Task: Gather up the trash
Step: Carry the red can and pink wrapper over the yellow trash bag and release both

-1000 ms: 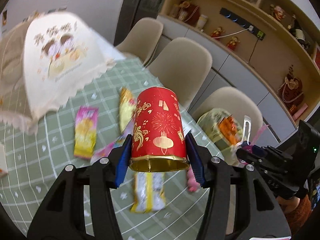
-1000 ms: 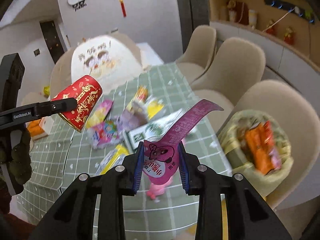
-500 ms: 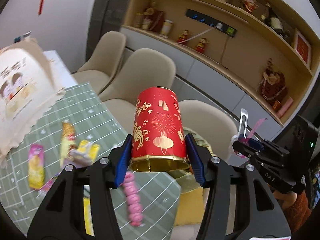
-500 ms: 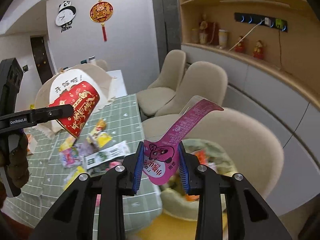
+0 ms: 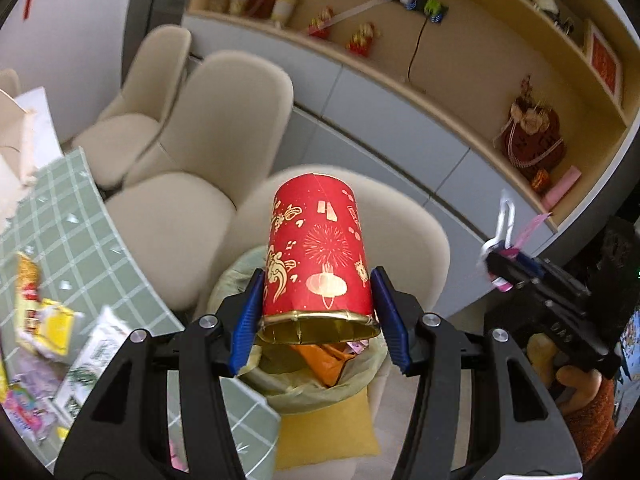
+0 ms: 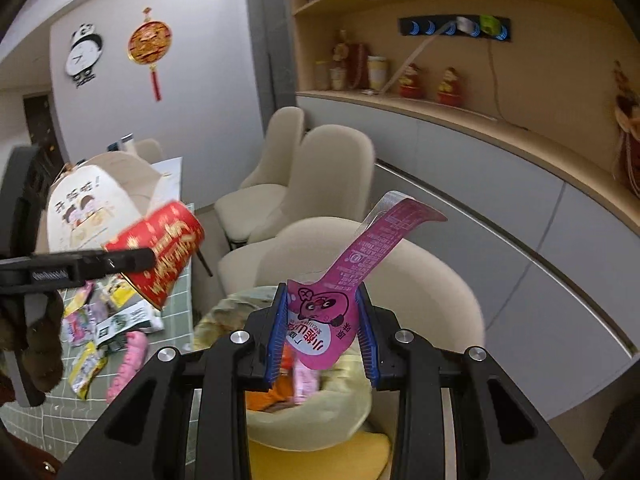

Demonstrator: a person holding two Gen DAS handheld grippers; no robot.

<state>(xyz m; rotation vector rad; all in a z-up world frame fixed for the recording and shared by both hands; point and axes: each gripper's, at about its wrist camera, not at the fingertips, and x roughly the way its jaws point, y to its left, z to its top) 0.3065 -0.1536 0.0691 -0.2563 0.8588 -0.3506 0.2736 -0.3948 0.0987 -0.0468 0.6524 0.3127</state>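
My left gripper (image 5: 318,322) is shut on a red paper cup (image 5: 318,256) with gold patterns, held above the open trash bag (image 5: 320,390) that sits on a beige chair. The cup also shows in the right wrist view (image 6: 160,252). My right gripper (image 6: 322,330) is shut on a pink snack wrapper (image 6: 340,292) and holds it over the same bag (image 6: 320,400), which has orange and pink trash inside. The right gripper shows in the left wrist view (image 5: 504,256) at the right.
The green checked table (image 5: 72,240) lies to the left with several wrappers (image 6: 92,344) on it. Beige chairs (image 5: 224,120) stand along the table. A yellow cushion (image 5: 324,436) lies under the bag. Shelves and grey cabinets (image 6: 500,160) run behind.
Both grippers have swung away from the table to the chair and now hold the cup and the pink wrapper over the trash bag.
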